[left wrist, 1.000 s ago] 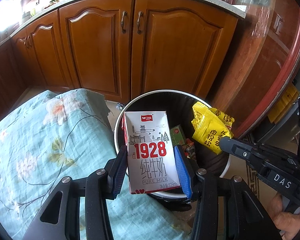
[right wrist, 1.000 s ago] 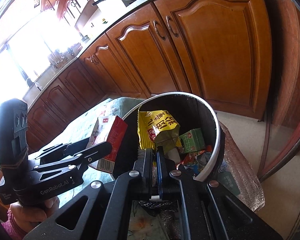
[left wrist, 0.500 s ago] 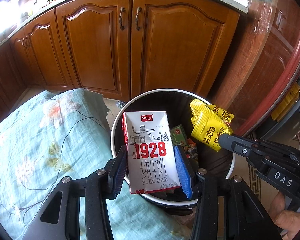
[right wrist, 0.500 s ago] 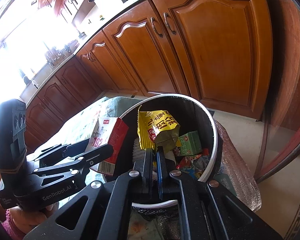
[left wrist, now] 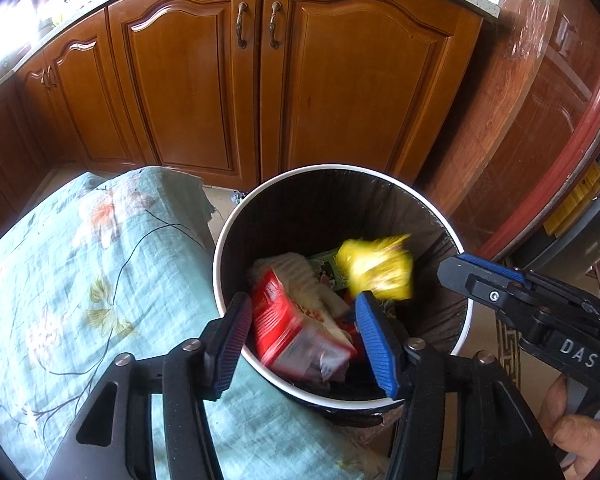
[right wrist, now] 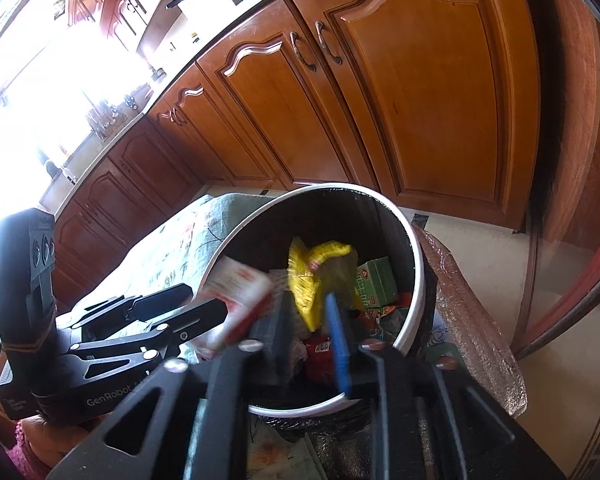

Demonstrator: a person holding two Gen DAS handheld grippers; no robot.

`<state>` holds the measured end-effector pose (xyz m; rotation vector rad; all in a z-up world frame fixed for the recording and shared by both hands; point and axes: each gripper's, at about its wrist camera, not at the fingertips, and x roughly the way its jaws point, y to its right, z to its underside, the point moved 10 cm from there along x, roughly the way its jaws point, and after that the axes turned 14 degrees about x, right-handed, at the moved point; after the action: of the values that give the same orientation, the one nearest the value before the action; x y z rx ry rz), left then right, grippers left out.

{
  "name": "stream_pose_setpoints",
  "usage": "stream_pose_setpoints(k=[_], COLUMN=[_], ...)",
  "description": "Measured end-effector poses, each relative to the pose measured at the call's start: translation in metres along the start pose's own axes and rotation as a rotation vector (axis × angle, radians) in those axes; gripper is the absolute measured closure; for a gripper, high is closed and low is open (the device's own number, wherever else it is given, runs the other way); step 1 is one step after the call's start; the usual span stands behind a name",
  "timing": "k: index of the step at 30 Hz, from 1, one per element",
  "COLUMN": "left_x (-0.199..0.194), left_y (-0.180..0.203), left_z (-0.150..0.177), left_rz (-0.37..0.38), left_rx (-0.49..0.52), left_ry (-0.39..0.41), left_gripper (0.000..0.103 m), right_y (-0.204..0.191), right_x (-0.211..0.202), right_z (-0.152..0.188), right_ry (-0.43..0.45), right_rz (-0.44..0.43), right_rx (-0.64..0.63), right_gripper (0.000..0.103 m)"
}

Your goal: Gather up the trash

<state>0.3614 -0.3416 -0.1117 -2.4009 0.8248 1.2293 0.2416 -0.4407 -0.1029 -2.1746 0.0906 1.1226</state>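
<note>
A round bin with a white rim [left wrist: 218,264] and black liner stands below both grippers. The red-and-white milk carton [left wrist: 296,328] is blurred and tipping down into it, loose between the blue pads of my left gripper [left wrist: 304,340], whose jaws are opening. The yellow snack packet [right wrist: 312,276] drops, blurred, just beyond my right gripper [right wrist: 310,336], whose jaws are also opening with no pad pressing on it. In the right wrist view the carton [right wrist: 240,292] falls off the tips of the left gripper [right wrist: 208,300]. The right gripper [left wrist: 450,266] shows beside the packet [left wrist: 376,268].
A green carton [right wrist: 374,284] and other wrappers lie inside the bin. A teal floral cloth [left wrist: 80,280] covers the surface left of the bin. Wooden cabinet doors [left wrist: 204,100] stand behind. Crinkled plastic wrap [right wrist: 472,320] sits right of the bin. A person's hand [left wrist: 580,432] holds the right gripper.
Both grippers have opened. The milk carton, held upright by the left gripper before, now tips down into the bin. The yellow packet has left the right gripper and falls.
</note>
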Motion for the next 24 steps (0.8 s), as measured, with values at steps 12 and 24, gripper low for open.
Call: stream_pose_setpoints(k=[12, 24], left_x=[-0.040, -0.119], left_y=[-0.018, -0.056], left_z=[0.035, 0.132], left_rz=[0.025, -0.021], left_rx=[-0.106, -0.263], left_ry=[0.072, 0.207], left_gripper=[0.023, 0.021], right_y=[-0.007, -0.052], right_x=[-0.030, -0.057], right_z=[0.006, 0.058], right_ry=[0.080, 0.211], right_rz=[-0.059, -0.061], right_rx=[0.052, -0.027], right_gripper=[0.022, 0.002])
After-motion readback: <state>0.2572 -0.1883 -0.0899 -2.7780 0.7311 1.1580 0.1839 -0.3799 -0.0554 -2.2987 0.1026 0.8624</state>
